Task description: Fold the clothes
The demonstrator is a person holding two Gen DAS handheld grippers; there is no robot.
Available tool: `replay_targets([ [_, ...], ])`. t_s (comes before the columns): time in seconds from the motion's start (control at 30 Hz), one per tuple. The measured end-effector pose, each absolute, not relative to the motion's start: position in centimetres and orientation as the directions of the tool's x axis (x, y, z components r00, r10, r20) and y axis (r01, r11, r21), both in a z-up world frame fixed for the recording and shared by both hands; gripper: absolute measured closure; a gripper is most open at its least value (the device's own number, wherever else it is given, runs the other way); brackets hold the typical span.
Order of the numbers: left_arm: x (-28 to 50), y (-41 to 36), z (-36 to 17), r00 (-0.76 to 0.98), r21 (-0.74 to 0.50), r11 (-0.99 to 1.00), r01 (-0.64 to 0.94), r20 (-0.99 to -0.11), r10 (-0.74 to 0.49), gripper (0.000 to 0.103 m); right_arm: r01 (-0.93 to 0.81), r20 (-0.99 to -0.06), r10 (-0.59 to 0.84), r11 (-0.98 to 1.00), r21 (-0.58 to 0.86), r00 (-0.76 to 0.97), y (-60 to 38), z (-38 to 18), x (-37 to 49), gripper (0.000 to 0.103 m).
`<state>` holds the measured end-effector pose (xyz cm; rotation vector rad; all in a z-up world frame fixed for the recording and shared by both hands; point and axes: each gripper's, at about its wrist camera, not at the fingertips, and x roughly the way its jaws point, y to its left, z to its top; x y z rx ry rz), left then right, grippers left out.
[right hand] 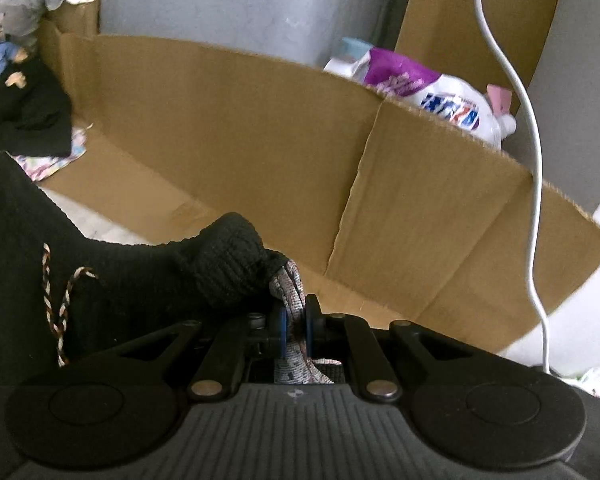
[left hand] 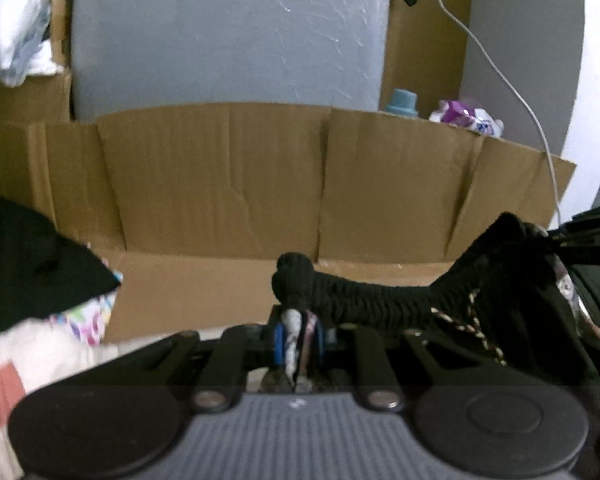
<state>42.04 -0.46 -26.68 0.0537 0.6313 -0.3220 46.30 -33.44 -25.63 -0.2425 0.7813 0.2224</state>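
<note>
Stretching between both claws, left claw [left hand: 299, 340] and right claw [right hand: 296, 330], hangs the black garment [left hand: 364, 300].

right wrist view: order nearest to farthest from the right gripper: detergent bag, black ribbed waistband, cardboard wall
1. black ribbed waistband, just left of the right gripper, which is clamped on the garment.
2. cardboard wall, standing ahead across the view.
3. detergent bag, behind the wall, upper right.

Matt ribbed black knit waistband [left hand: 364, 296], rough brown corrugated cardboard [left hand: 220, 184], glossy plastic detergent bag [right hand: 452, 104].
</note>
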Motion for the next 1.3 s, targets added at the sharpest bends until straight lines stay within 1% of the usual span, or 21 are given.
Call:
replay_targets([
  [0.13,43.8,-0.8,-27.1,0.762,-0.047,0.95,0.309,-0.586,-0.276,0.087,-0.252,-0.71,0.085,0.959,-0.133,0.699,-33.3,-26.4,47.7,0.096],
  [0.23,45.3,-0.5,-27.9,0.75,-0.081,0.952,0.294,-0.597,-0.283,0.087,-0.242,-0.718,0.066,0.96,-0.145,0.692,-33.0,-27.4,48.8,0.096],
  [0.4,46.9,-0.5,-30.3,0.726,-0.044,0.957,0.288,-0.641,-0.248,0.086,-0.231,-0.727,0.063,0.964,-0.134,0.684,-32.5,-28.9,50.0,0.096],
  [0.47,47.2,-1.0,-31.6,0.691,-0.015,0.956,0.294,-0.687,-0.224,0.082,-0.228,-0.732,0.077,0.967,-0.11,0.677,-32.3,-29.9,50.1,0.094],
  [0.5,47.3,-1.3,-32.3,0.674,0.001,0.955,0.297,-0.708,-0.209,0.076,-0.223,-0.741,0.085,0.971,-0.089,0.666,-32.3,-30.4,50.1,0.09],
  [0.53,47.0,-1.5,-32.8,0.666,0.031,0.954,0.297,-0.723,-0.183,0.07,-0.216,-0.752,0.092,0.974,-0.068,0.653,-32.3,-31.0,50.0,0.079],
  [0.57,46.5,-1.4,-33.1,0.667,0.048,0.957,0.288,-0.727,-0.164,0.062,-0.208,-0.758,0.087,0.976,-0.066,0.646,-32.4,-31.3,49.8,0.063],
  [0.6,45.9,-1.1,-33.3,0.672,0.048,0.961,0.273,-0.724,-0.155,0.049,-0.2,-0.763,0.076,0.977,-0.07,0.641,-32.4,-31.5,49.5,0.046],
  [0.63,45.5,-0.6,-33.4,0.671,0.034,0.965,0.261,-0.725,-0.156,0.046,-0.193,-0.769,0.066,0.978,-0.075,0.636,-32.4,-31.7,49.2,0.04],
  [0.67,45.1,-0.2,-33.6,0.67,0.019,0.968,0.249,-0.725,-0.158,0.046,-0.198,-0.769,0.071,0.977,-0.074,0.636,-32.6,-31.7,48.7,0.037],
  [0.87,42.4,1.4,-33.4,0.65,-0.03,0.976,0.218,-0.741,-0.168,0.046,-0.213,-0.81,0.111,0.977,-0.017,0.575,-34.2,-29.8,45.9,0.038],
  [1.0,40.3,1.5,-32.8,0.63,-0.017,0.968,0.252,-0.756,-0.177,0.046,-0.255,-0.852,0.142,0.967,0.01,0.504,-34.7,-27.3,43.2,0.038],
  [1.2,36.7,2.2,-29.9,0.639,-0.053,0.978,0.201,-0.75,-0.172,0.045,-0.285,-0.871,0.183,0.957,0.051,0.456,-35.2,-23.6,38.4,0.038],
  [1.3,34.6,2.4,-28.2,0.644,-0.096,0.98,0.173,-0.742,-0.187,0.045,-0.28,-0.858,0.222,0.955,0.096,0.463,-35.6,-21.5,36.0,0.037],
])
